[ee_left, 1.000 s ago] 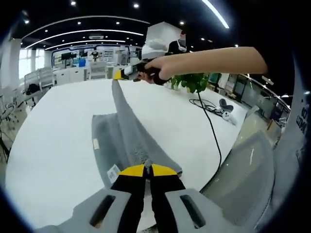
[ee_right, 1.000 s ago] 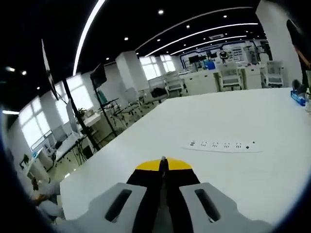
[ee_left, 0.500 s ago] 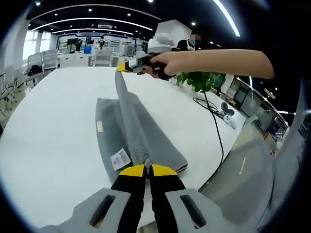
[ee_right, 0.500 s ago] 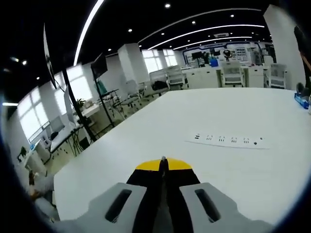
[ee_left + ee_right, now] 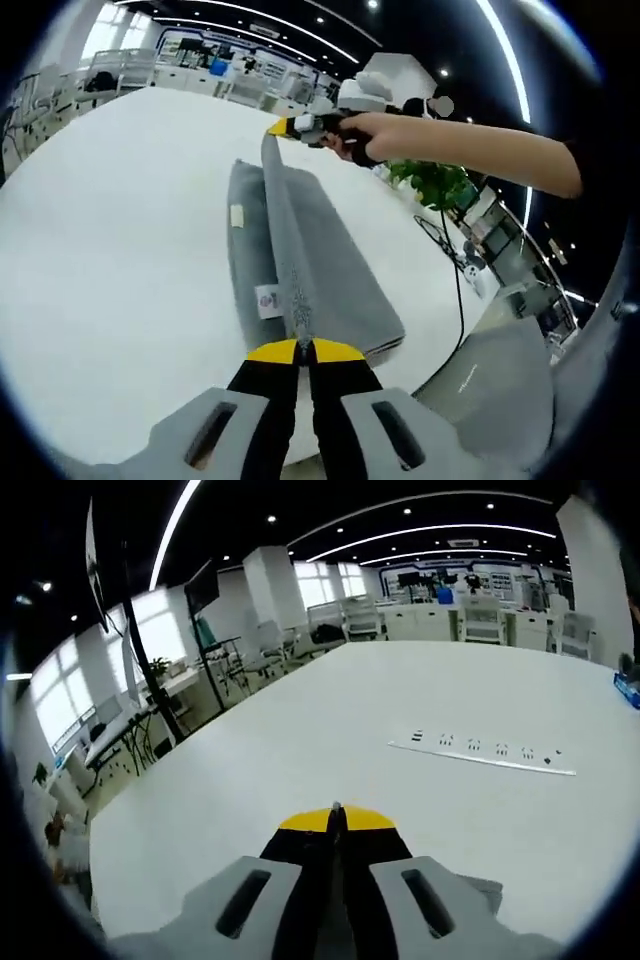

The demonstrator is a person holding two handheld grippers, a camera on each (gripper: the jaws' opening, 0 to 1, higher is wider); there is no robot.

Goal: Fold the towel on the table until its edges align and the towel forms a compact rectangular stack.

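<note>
nearest, the left gripper (image 5: 305,349) has its jaws closed on the near end of a grey towel (image 5: 335,270), pinching a raised edge. the towel lies partly folded on a white table (image 5: 110,260), with that edge stretched as a taut ridge to the far end, where the right gripper (image 5: 292,127), held in a hand (image 5: 360,140), is clamped on the other corner. in the right gripper view, a power strip (image 5: 480,753) lies beyond. a likely risk: uneven pull could slip a corner free, or skew the fold out of line.

Towel (image 5: 330,260) nubby matt grey cloth; table (image 5: 120,250) smooth white
</note>
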